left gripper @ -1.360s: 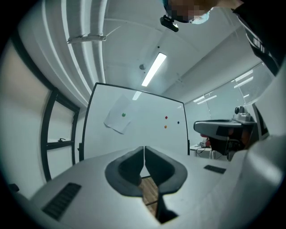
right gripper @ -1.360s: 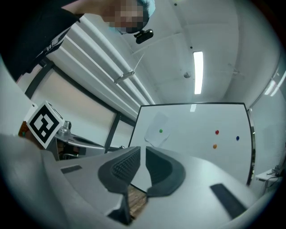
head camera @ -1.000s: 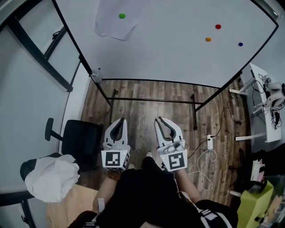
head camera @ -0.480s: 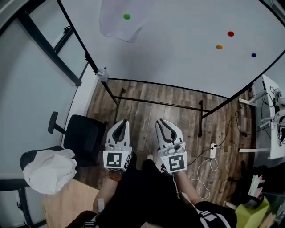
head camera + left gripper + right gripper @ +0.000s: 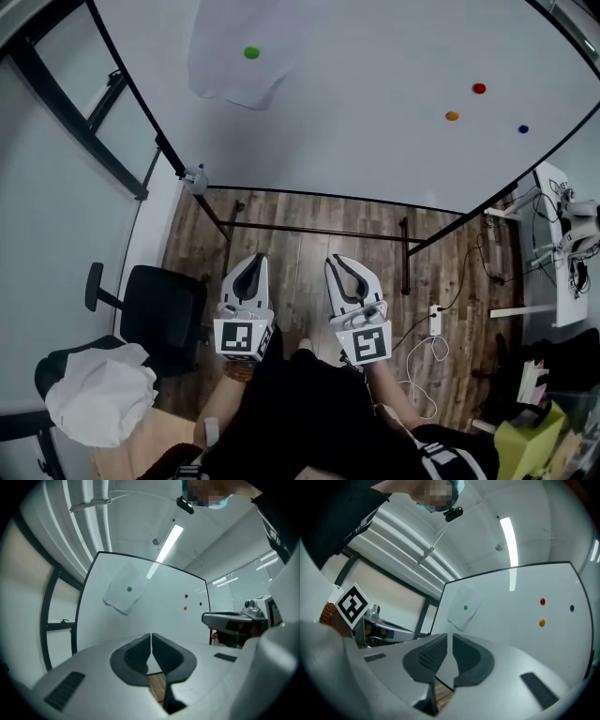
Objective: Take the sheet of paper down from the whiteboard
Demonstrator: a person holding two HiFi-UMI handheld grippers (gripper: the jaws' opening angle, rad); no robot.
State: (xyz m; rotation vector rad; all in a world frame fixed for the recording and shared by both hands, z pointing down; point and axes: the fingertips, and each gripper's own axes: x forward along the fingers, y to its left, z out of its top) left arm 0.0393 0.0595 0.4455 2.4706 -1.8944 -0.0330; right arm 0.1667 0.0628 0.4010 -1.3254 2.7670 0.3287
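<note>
The white sheet of paper [image 5: 232, 58] hangs on the whiteboard [image 5: 375, 141], pinned by a green magnet [image 5: 251, 53] at the board's upper left. It also shows in the left gripper view as the paper [image 5: 122, 596] and in the right gripper view as the paper [image 5: 462, 610]. My left gripper [image 5: 254, 260] is shut and empty, held level in front of me. Beside it, my right gripper [image 5: 338, 259] has its tips nearly touching, with nothing between them. Both point at the board from well short of it, over the wooden floor. In their own views the left gripper [image 5: 151, 635] and right gripper [image 5: 450, 636] face the board.
Red [image 5: 479, 88], orange [image 5: 452, 116] and blue [image 5: 522, 128] magnets sit on the board's right. The board's black stand [image 5: 319, 210] crosses the floor ahead. A black office chair [image 5: 164, 305] and white cloth [image 5: 98, 394] are at the left; a power strip [image 5: 435, 310] and white desk [image 5: 553, 246] at the right.
The board, chair and floor have slid across the head view as I move with both grippers held side by side. Neither gripper's jaws look any different.
</note>
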